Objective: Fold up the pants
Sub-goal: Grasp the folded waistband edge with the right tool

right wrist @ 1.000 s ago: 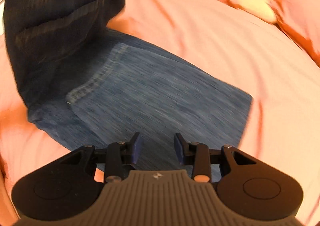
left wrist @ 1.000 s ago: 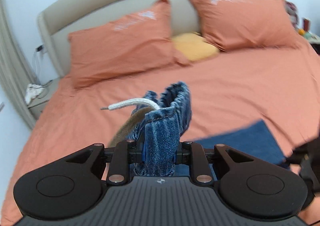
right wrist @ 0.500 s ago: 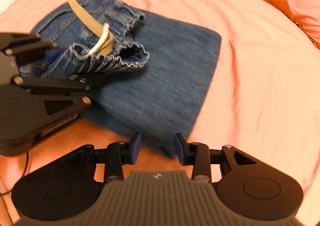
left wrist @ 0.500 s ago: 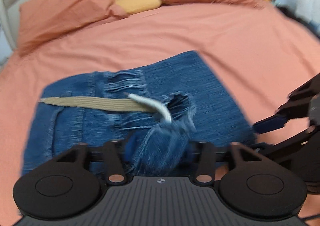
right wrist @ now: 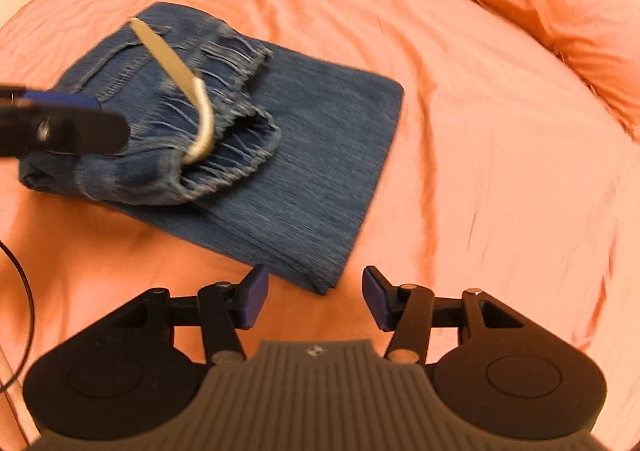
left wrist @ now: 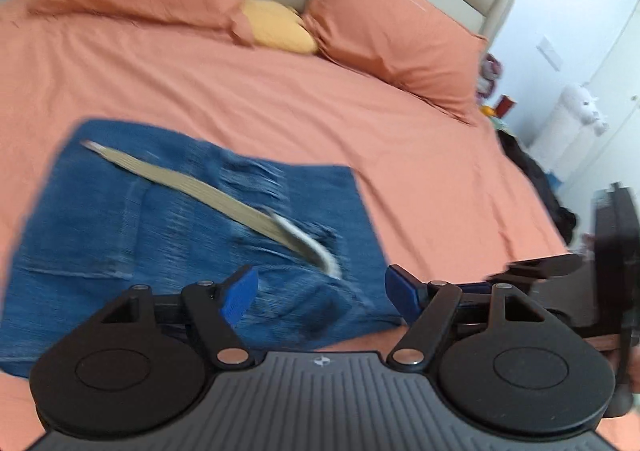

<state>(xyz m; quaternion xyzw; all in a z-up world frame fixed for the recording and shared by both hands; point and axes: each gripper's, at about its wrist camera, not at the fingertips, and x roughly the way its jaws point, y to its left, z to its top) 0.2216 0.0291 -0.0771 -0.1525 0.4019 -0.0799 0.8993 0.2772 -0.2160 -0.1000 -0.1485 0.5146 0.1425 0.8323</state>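
- The pants (right wrist: 248, 123), one folded denim pair, lie on the bed (right wrist: 480, 131) toward its near left, with the waistband end loosely heaped on top.
- The left claw (left wrist: 322, 293) has just been opening; its jaws stand wide and the pads are clear of the cloth below.
- The right claw (right wrist: 314, 297) has also been opening and holds nothing, hovering over the near corner of the fold.
- Risk: the rumpled waistband and the tan drawstring (right wrist: 180, 79) may spring the fold apart if they are not pressed flat.
- Count: two orange pillows (left wrist: 392, 31), one yellow cushion (left wrist: 278, 31), two claws.
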